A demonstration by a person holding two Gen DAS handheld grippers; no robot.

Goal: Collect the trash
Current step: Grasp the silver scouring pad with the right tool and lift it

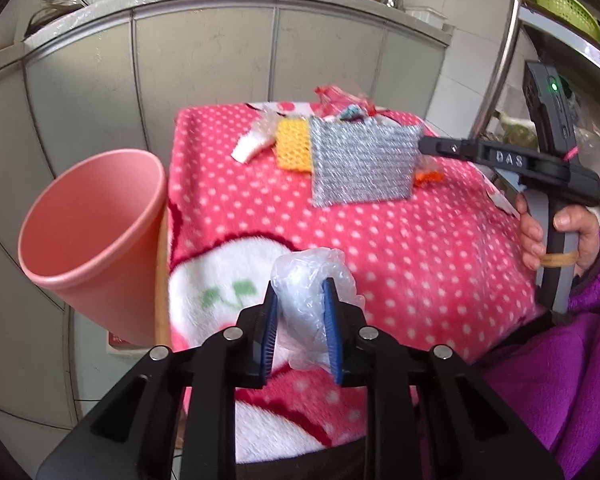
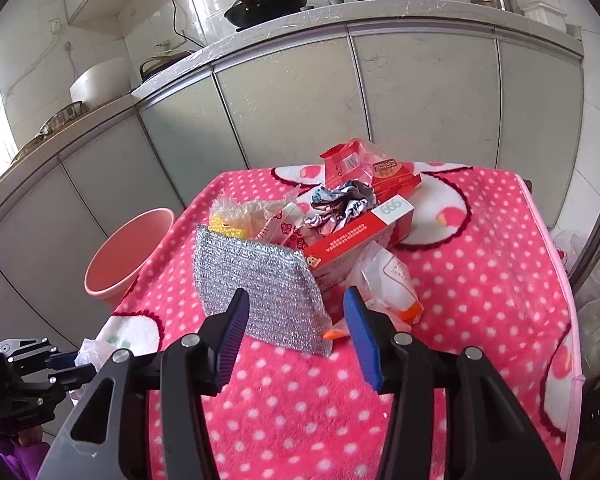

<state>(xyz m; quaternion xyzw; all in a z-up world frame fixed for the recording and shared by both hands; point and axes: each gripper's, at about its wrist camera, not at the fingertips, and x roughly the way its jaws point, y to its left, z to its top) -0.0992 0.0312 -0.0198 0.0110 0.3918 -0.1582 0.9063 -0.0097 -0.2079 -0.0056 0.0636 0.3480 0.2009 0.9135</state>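
My left gripper (image 1: 300, 300) is shut on a crumpled clear plastic bag (image 1: 306, 280) and holds it above the near left part of the pink dotted blanket (image 1: 400, 248). A pink bin (image 1: 92, 240) stands just left of the table; it also shows in the right wrist view (image 2: 128, 252). My right gripper (image 2: 296, 300) is open and empty, its fingers either side of the near edge of a silver mesh pad (image 2: 260, 288). Behind the pad lies a trash pile: a red box (image 2: 360, 236), crumpled foil (image 2: 340, 204), red wrappers (image 2: 356, 164), a white pouch (image 2: 388, 276).
Grey kitchen cabinets (image 2: 300, 100) run behind the table, with woks (image 2: 268, 0) on the counter above. A steel pole (image 1: 500, 48) and a rack with a green basket (image 1: 564, 8) stand at the right. A yellow sponge (image 1: 294, 144) lies beside the silver pad (image 1: 364, 164).
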